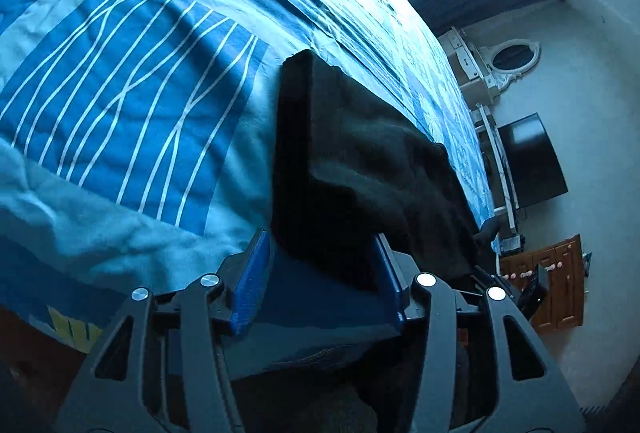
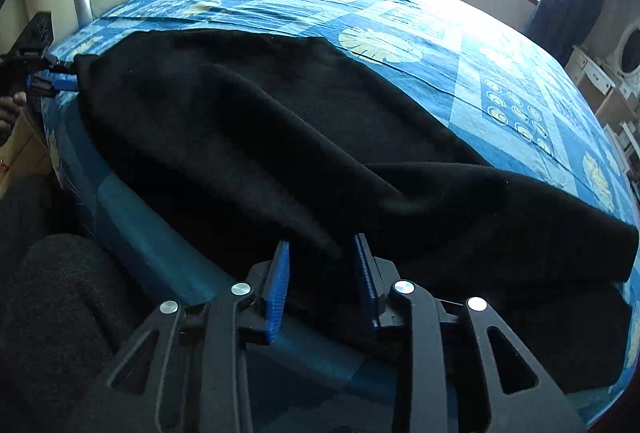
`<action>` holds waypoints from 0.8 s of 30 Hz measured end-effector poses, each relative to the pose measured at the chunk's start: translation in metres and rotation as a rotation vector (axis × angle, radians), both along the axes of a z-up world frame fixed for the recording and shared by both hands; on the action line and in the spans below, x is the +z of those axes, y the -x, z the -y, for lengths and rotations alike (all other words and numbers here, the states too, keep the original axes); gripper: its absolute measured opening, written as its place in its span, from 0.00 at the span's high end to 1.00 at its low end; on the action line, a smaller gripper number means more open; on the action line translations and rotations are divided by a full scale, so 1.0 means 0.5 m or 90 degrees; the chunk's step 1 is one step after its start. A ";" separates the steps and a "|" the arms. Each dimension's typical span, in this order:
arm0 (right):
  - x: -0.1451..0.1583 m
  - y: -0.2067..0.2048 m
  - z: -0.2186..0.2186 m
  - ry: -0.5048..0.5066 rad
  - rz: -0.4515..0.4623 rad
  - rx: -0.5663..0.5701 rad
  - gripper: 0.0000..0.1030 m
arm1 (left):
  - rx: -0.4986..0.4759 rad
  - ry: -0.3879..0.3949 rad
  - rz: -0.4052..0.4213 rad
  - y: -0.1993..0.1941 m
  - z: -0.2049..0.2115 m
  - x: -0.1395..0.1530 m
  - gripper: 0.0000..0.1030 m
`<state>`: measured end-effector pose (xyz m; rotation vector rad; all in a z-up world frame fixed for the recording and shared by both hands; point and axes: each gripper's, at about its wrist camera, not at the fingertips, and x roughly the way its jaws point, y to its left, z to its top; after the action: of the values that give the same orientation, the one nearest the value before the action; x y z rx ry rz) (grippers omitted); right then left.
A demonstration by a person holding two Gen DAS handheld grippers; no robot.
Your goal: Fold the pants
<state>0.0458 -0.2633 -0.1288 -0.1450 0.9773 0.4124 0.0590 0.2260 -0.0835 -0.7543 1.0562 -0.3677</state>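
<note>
Both my grippers tilt down over the bed (image 2: 460, 81): left gripper (image 1: 320, 265) and right gripper (image 2: 322, 273) spread loose around the black pants (image 2: 260, 137).

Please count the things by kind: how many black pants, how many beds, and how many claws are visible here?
Black pants: 1
Bed with blue cover: 1
Claws: 2, left claw and right claw
Total: 4

Black gripper (image 2: 322, 273) frames, blue ribbed pads, silver screws.
</note>
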 end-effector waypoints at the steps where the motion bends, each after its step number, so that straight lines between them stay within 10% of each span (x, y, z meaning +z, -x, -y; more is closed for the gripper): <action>1: 0.003 0.001 0.012 -0.037 -0.020 -0.015 0.61 | 0.017 0.026 -0.005 0.011 -0.005 -0.001 0.47; 13: -0.042 -0.016 0.086 -0.434 -0.206 -0.196 0.61 | 0.050 0.021 -0.019 0.007 0.096 0.017 0.42; 24: -0.071 -0.012 0.087 -0.542 -0.265 -0.254 0.53 | 0.092 -0.012 -0.044 -0.017 0.114 0.001 0.42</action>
<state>0.0516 -0.3066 -0.1645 0.9234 1.1264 0.4645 0.0675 0.1691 -0.0827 -0.8256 1.0617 -0.2095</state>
